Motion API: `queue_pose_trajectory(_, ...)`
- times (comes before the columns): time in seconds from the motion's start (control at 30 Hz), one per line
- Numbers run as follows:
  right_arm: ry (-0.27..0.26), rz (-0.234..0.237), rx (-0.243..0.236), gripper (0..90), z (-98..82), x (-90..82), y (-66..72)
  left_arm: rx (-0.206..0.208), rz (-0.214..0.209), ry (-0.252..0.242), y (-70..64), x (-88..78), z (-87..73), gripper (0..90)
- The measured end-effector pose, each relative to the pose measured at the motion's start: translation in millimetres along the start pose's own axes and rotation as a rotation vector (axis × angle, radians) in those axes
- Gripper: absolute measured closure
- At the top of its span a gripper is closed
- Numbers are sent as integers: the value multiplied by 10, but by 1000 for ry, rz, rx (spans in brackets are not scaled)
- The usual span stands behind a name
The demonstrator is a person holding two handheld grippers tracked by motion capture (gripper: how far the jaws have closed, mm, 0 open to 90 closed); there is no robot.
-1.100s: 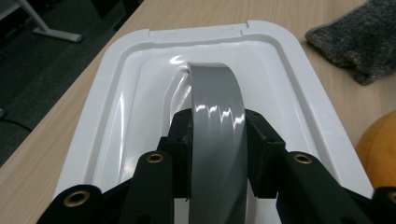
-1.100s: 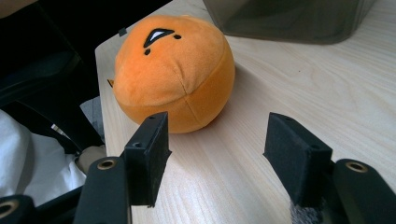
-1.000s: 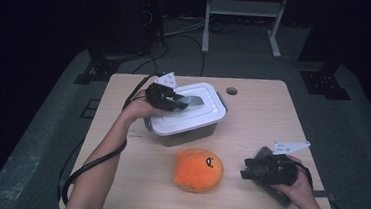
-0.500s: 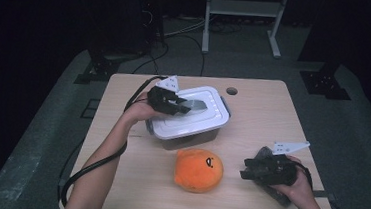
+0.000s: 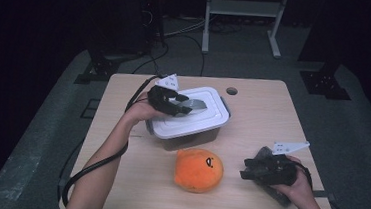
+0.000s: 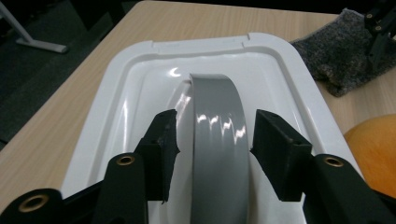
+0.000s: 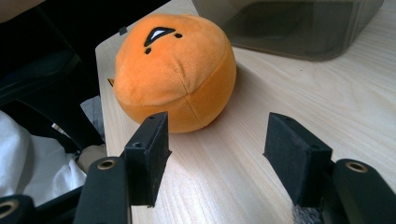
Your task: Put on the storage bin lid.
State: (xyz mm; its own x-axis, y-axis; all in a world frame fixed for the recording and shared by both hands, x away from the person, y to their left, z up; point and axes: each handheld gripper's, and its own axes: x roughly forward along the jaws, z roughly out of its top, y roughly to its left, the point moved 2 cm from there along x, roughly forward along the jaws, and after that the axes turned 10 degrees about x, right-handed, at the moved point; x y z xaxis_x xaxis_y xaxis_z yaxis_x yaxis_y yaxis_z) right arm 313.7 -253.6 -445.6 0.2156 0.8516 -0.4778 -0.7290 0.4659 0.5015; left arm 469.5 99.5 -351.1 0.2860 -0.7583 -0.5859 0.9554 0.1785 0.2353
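Jaws of the left gripper have just been opening and now stand on either side of the grey handle, a small gap showing between each pad and the strap, so nothing is pinched. The handle is an arched band whose long axis runs straight ahead from this gripper, rising between the jaws and curving down to meet the white lid farther on. The lid sits flat on its container, its long side also pointing away from the gripper, toward the far short rim with two small notches. Beyond the lid, off to the right of the jaws, a grey cloth lies on the table, and an orange plush toy lies close on the right.

In the high view the left gripper hangs over the lid, pointing across it toward the right-hand side of the table.

The right gripper has its jaws spread with only bare wood between them. The plush toy lies just ahead and left of them, untouched, with the container's smoky wall farther off.
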Motion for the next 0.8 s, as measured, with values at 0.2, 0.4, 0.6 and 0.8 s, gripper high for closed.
queue_pose_trajectory(0.2,-2,1,-1,387,-1,-1,-4,-12,21,0,20,27,41,480)
queue_pose_trajectory(0.4,-6,3,1,387,-3,-6,-7,-3,8,5,12,54,53,647)
queue_pose_trajectory(0.6,-5,5,1,387,0,-2,-5,7,17,17,0,56,73,662)
queue_pose_trajectory(0.8,-2,6,0,387,-1,5,-5,10,20,16,-2,54,75,663)
